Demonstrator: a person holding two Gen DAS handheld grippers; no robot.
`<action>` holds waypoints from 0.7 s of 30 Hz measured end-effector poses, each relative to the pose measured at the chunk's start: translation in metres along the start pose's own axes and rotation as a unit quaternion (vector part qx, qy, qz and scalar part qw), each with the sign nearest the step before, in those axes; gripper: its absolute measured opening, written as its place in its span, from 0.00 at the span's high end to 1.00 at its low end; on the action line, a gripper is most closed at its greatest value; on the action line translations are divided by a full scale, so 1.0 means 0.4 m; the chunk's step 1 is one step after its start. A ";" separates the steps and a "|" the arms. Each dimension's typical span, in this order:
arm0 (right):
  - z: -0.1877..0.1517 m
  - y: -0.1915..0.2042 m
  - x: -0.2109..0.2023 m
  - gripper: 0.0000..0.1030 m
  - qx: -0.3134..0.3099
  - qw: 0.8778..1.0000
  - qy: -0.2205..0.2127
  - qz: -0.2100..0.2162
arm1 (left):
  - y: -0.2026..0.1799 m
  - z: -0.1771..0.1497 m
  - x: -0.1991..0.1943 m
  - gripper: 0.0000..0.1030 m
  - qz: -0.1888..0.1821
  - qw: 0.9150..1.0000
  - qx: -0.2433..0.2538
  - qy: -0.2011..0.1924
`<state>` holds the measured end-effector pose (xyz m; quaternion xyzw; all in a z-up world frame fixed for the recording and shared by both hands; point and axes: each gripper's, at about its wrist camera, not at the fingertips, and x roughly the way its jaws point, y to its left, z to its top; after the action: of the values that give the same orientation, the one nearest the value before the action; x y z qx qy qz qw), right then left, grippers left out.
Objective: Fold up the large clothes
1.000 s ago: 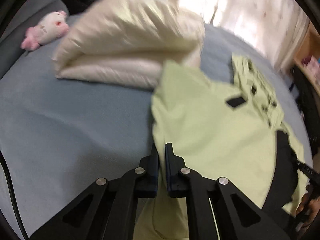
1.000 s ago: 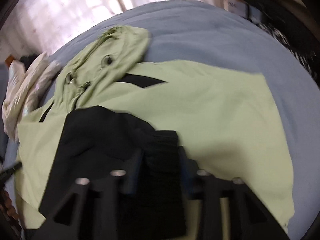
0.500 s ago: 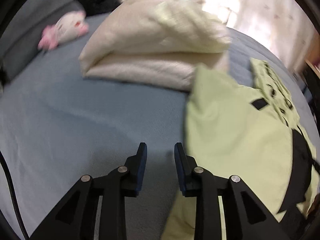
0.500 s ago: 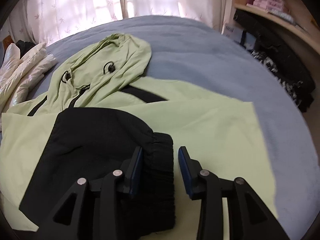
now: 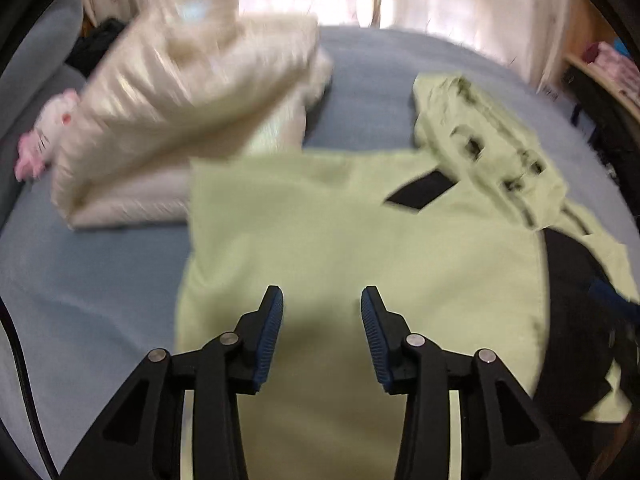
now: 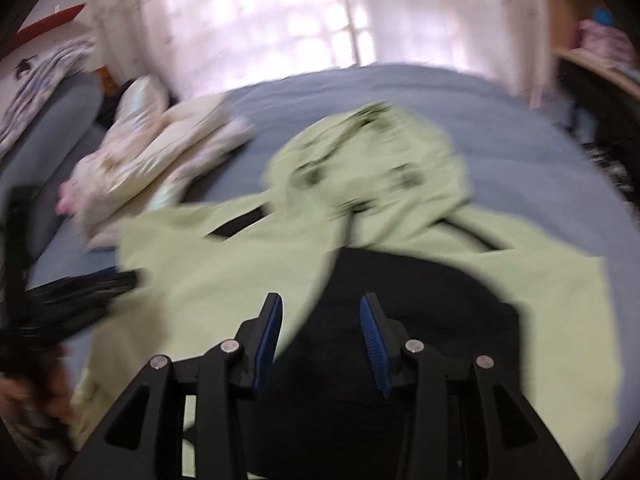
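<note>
A light green hoodie [image 5: 360, 248] lies spread flat on the blue bed [image 5: 88, 288], hood [image 5: 480, 140] at the far end. A black sleeve [image 6: 400, 340] is folded across its body. My left gripper [image 5: 322, 308] hovers over the green fabric near the hoodie's left side. Its jaws are opening and nothing is between them. My right gripper [image 6: 320, 316] hangs over the edge where the black sleeve meets the green. Its jaws are opening too, with no cloth pinched. In the right wrist view my left gripper [image 6: 128, 280] is a dark blur at the left.
A folded cream padded jacket [image 5: 192, 100] lies on the bed just beyond the hoodie's left corner. A pink and white plush toy [image 5: 44, 136] sits at the far left. Curtains [image 6: 260, 20] hang behind the bed, and a wooden shelf [image 5: 600, 68] stands at the right.
Both grippers have let go and opened: the left released the green edge, swung out over the bare bed, then back over the hoodie. The right released the black cuff and drew back.
</note>
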<state>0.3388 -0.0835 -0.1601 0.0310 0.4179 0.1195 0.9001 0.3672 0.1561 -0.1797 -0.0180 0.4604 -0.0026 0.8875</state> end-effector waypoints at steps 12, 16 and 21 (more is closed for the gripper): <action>-0.022 -0.251 0.078 0.56 0.056 0.986 0.029 -0.156 | 0.078 0.045 0.081 0.50 0.047 0.999 -0.002 -0.008; -0.041 -0.331 0.038 0.61 0.085 0.990 0.023 -0.107 | 0.128 0.047 0.095 0.50 0.041 0.999 -0.031 -0.004; -0.048 -0.250 0.034 0.58 0.016 0.984 0.035 -0.177 | 0.150 0.041 0.087 0.42 0.053 0.998 -0.041 -0.001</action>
<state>0.3516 -0.1779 -0.1984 -0.0328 0.4497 -0.0473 0.8913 0.4000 0.2158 -0.2009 -0.0297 0.4599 0.0630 0.8852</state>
